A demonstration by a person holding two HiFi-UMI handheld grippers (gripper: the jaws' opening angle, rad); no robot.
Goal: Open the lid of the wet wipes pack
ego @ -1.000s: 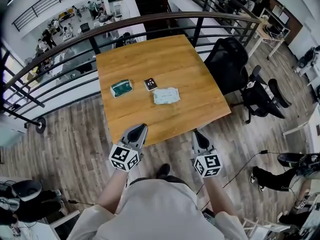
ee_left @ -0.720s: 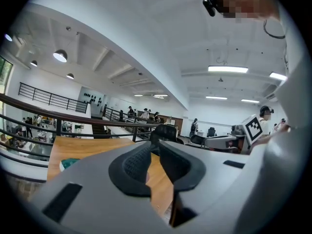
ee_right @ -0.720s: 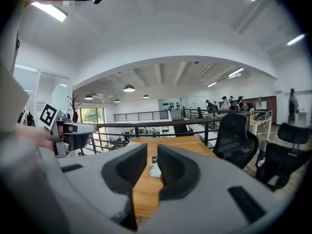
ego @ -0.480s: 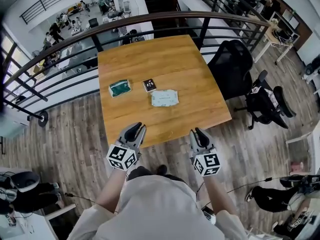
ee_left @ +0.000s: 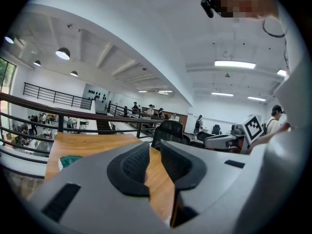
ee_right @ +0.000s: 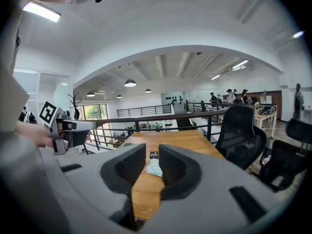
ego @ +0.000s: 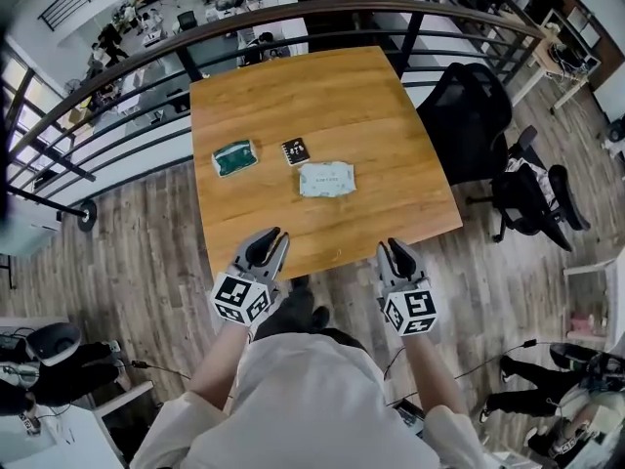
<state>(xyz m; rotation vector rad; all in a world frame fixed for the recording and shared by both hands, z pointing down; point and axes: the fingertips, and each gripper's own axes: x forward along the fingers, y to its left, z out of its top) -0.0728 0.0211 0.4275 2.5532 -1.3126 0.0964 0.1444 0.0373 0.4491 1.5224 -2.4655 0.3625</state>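
Head view: 1 wooden worktop (ego: 312, 96) w/ 3 things on it. The wet wipes pack (ego: 326, 179) lies mid-worktop, lid too small to make out; a green packet (ego: 234, 157) and a dark card (ego: 295, 151) lie beside it. 2 tongs sit at the near edge, well short of the pack: left tongs (ego: 273, 234), right tongs (ego: 393, 247).

Left gripper view: jaws have just been opening, slim gap, nothing in it. Pack is hidden behind them; only the packet's corner shows.

Right gripper view: tongs released, empty; pack seen far off thru the gap.
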